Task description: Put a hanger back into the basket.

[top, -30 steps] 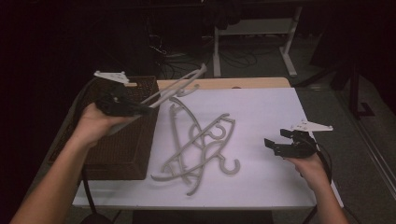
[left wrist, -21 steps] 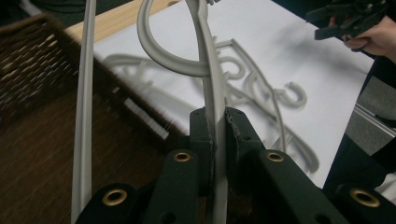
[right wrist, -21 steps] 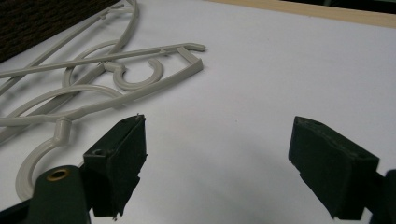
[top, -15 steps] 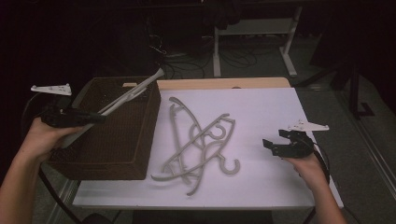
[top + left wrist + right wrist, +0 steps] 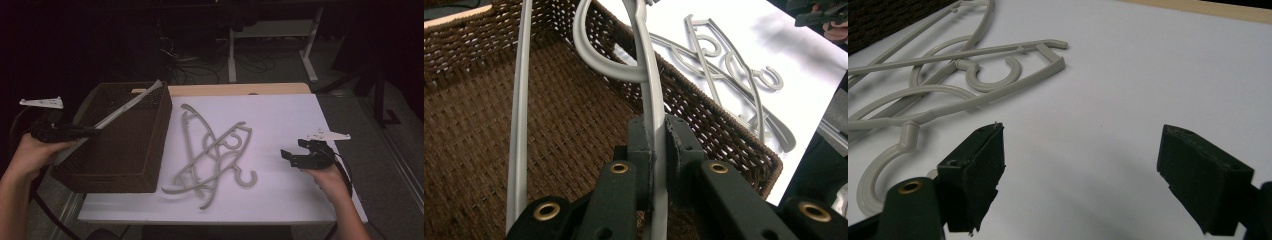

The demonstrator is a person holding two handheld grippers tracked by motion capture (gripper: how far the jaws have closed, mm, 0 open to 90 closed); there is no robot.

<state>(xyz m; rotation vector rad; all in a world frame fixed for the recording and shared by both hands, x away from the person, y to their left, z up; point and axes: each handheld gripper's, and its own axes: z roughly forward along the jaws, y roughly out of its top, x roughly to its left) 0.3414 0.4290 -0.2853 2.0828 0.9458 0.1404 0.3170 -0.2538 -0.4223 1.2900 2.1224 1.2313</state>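
1. My left gripper (image 5: pixel 92 131) has swung left since the earlier frame – jaws pinching a grey hanger (image 5: pixel 131 104) above the wicker basket (image 5: pixel 159 145).
2. Right gripper (image 5: pixel 295 153) spread, hovering over the white tabletop (image 5: pixel 280 115).
3. Loose hangers (image 5: pixel 212 152) lie between – dark floor beyond the table edges.
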